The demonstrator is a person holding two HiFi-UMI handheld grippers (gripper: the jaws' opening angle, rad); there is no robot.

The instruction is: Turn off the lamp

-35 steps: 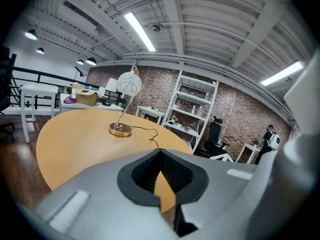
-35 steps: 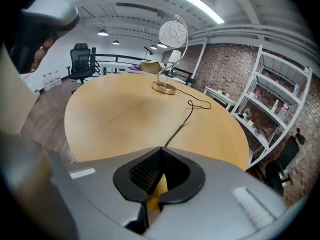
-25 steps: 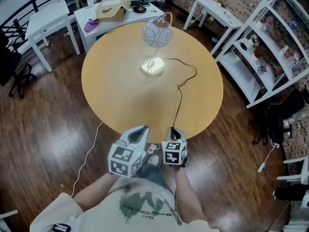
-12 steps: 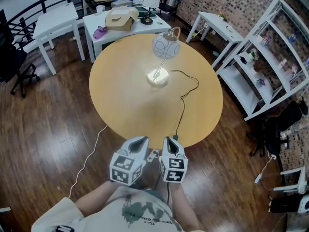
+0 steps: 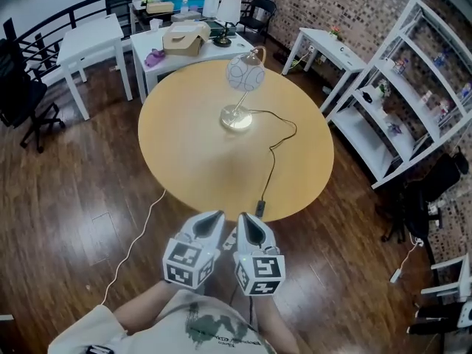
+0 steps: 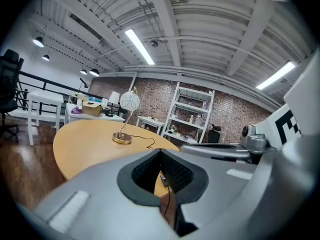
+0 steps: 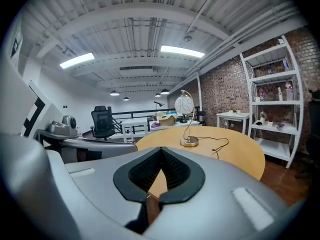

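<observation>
We look steeply down on a round wooden desk (image 5: 192, 153) standing on a dark wood floor (image 5: 66, 198). The lamp (image 5: 245, 74) stands on the far half of the desk. It has a pale globe shade on a thin curved stem and a round metal base (image 5: 236, 119). A bright patch shows on the base under the shade.

A black cord (image 5: 273, 161) runs from the base across the desk top towards us. It drops over the near edge, where a small dark switch (image 5: 260, 207) sits on it.

We hold both claws low in front of us, over the floor and short of the desk's near edge, well apart from the lamp. The left claw (image 5: 212, 220) and right claw (image 5: 245, 223) sit just beside each other, both pointing at the desk.

In the left gripper view the left claw (image 6: 161, 152) has its jaws closed together with nothing between them. Beyond them are the lamp (image 6: 129, 101) and a stretch of cord with the switch (image 6: 164, 179).

In the right gripper view the right claw (image 7: 161, 151) is likewise closed and empty, with the lamp (image 7: 183, 104) upright on the desk beyond.

Behind the round desk a white desk (image 5: 158, 49) carries a cardboard box (image 5: 184, 39). White shelving (image 5: 413, 87) stands along the brick wall at right. A white cable (image 5: 133, 245) lies on the floor at left.
</observation>
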